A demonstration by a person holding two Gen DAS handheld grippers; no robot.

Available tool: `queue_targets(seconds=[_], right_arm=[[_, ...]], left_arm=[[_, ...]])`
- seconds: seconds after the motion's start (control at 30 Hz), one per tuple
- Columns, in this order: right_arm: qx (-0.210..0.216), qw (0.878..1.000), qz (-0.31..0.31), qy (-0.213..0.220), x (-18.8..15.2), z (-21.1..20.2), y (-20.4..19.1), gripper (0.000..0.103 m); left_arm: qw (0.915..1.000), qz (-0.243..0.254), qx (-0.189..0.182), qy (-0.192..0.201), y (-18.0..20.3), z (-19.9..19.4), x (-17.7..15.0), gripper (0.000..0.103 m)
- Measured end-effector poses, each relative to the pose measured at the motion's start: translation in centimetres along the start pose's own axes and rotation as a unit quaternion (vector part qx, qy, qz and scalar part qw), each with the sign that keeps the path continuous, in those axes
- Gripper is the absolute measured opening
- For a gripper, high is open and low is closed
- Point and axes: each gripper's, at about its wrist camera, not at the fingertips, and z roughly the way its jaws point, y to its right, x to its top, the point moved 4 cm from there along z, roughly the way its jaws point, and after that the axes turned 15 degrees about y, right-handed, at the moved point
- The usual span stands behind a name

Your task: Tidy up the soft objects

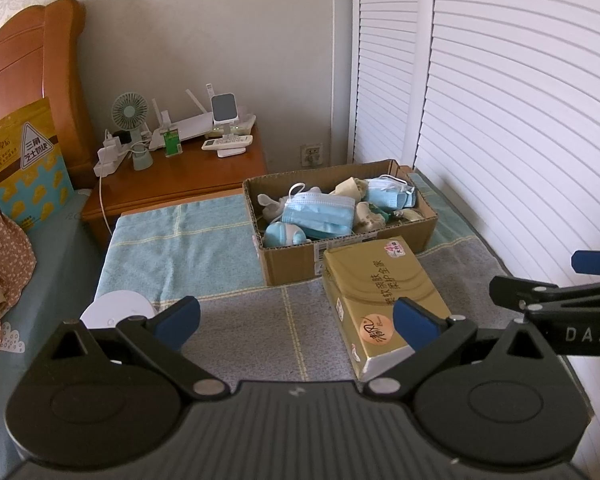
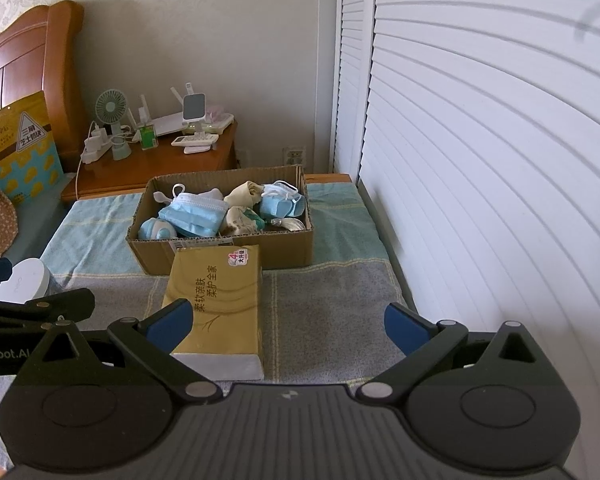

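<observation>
My left gripper [image 1: 296,322] and right gripper [image 2: 288,324]: jaws wide apart, holding nothing. Gold tissue pack [image 2: 216,296], sticker "4", touches cardboard box [image 2: 220,250] of face masks [image 2: 194,214] on the bed.

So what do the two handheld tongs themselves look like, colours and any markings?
Both are matte black with angular linkage arms, silver pivot pins and blue pads on the fingertips. The left tongs and right tongs each have a ribbed body with two round discs. White lettering shows on their sides. No hands or sleeves are visible.
</observation>
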Motion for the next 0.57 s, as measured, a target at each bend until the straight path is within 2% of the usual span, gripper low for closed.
queue_targets(seconds=[0.57], right_arm=[[-0.001,1.0,0.002,0.001,0.05,-0.17,0.16,0.103]], left_arm=[[1.0,0.0,-0.001,0.001,0.19,-0.06,0.15,0.102]])
